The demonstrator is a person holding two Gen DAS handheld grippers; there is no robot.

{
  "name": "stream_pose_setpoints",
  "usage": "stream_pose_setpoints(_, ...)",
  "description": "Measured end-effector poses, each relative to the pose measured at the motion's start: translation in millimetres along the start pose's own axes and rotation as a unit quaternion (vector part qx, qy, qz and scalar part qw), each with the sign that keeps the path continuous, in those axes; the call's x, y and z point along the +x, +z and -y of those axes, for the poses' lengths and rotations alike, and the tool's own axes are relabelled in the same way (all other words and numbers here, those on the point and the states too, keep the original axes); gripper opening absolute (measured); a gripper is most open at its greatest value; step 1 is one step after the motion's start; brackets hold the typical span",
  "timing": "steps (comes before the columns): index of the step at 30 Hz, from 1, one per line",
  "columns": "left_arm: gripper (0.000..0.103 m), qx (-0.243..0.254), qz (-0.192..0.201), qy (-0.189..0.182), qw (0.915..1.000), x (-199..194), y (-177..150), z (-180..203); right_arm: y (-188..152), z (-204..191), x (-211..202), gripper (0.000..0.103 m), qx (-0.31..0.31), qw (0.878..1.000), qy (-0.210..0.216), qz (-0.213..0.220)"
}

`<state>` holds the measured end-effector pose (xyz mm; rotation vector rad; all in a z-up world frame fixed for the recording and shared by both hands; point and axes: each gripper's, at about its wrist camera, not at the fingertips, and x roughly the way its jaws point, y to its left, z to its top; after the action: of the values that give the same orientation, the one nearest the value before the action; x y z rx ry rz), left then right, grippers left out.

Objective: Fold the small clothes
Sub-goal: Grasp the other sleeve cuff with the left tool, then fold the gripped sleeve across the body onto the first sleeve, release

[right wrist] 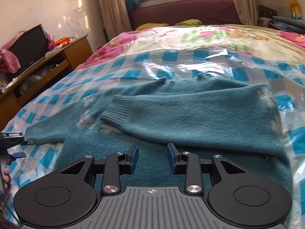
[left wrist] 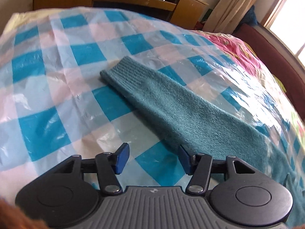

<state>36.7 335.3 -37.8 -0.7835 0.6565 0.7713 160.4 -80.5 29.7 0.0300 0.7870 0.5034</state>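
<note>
A teal knit sweater (right wrist: pixel 190 118) lies flat on the checked plastic sheet (right wrist: pixel 133 61). Its right sleeve is folded across the body, with the ribbed cuff (right wrist: pixel 112 112) near the middle. Its left sleeve (left wrist: pixel 171 106) stretches out sideways, cuff (left wrist: pixel 122 68) at the far end. My left gripper (left wrist: pixel 153 158) is open and empty, hovering at the near edge of that sleeve; it also shows in the right wrist view (right wrist: pixel 15 145) by the sleeve's cuff. My right gripper (right wrist: pixel 152 158) is open and empty above the sweater's lower body.
The sheet (left wrist: pixel 57 76) covers a bed with a floral quilt (right wrist: pixel 190 36). A wooden desk (right wrist: pixel 57 61) with a TV stands left of the bed. A dark red headboard (right wrist: pixel 186 9) and a window are at the far end.
</note>
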Motion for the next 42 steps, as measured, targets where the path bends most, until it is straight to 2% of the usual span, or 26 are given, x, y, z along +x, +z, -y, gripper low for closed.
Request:
stream_pose_setpoints(4,0.058,-0.045,0.011,-0.032,0.9984,9.0,5.3,-5.6,-2.0,-10.1,6.4,0.033,-0.007,1.0,0.008,-0.01)
stream_pose_setpoints(7,0.057,-0.096,0.02,-0.07,0.9927,8.7,6.7,-14.9,-4.3,-12.9,8.7,0.033,-0.006,1.0,0.013,-0.015)
stream_pose_setpoints(11,0.057,-0.095,0.022,-0.054,0.9938,17.3,11.2,-11.4,-6.3,-15.9,11.5,0.033,-0.009,1.0,0.017,-0.02)
stream_pose_setpoints(15,0.058,-0.134,0.027,-0.062,0.9887,28.7,16.5,-15.9,-7.4,-16.9,9.4,0.033,-0.005,1.0,0.02,-0.019)
stream_pose_setpoints(21,0.059,-0.142,0.033,-0.064,0.9873,37.7,26.2,-11.2,-7.4,-16.9,6.6,0.033,-0.007,1.0,0.021,-0.018)
stream_pose_setpoints(24,0.039,-0.129,0.035,-0.071,0.9885,34.1,29.5,-3.9,-6.9,-16.2,6.6,0.033,-0.004,1.0,0.022,-0.019)
stream_pose_setpoints(26,0.035,-0.112,0.044,-0.082,0.9893,27.1,30.5,2.9,-6.8,-15.6,5.7,0.033,-0.003,0.999,0.026,-0.019)
stream_pose_setpoints(29,0.023,-0.084,0.053,-0.119,0.9879,14.8,32.0,17.3,-7.0,-12.9,2.2,0.033,0.0,0.999,0.034,-0.015)
stream_pose_setpoints(32,0.021,-0.045,0.048,-0.166,0.9839,0.7,29.5,42.0,-7.4,-7.5,-2.6,0.033,0.009,0.999,0.041,-0.01)
stream_pose_setpoints(34,0.021,-0.006,0.043,-0.202,0.9784,-10.3,24.0,67.0,-7.8,-3.5,-6.6,0.032,0.013,0.999,0.039,-0.005)
stream_pose_setpoints(37,0.021,0.063,0.015,-0.263,0.9625,-24.7,3.6,116.1,-8.5,5.3,-14.2,0.032,0.024,0.999,0.036,0.003)
stream_pose_setpoints(40,0.021,0.135,-0.021,-0.329,0.9343,-44.3,-34.2,165.4,-9.0,15.9,-22.5,0.032,0.036,0.999,0.028,0.013)
stream_pose_setpoints(42,0.021,0.189,-0.05,-0.357,0.9136,-52.6,-65.3,192.7,-9.7,26.0,-27.7,0.032,0.047,0.999,0.019,0.018)
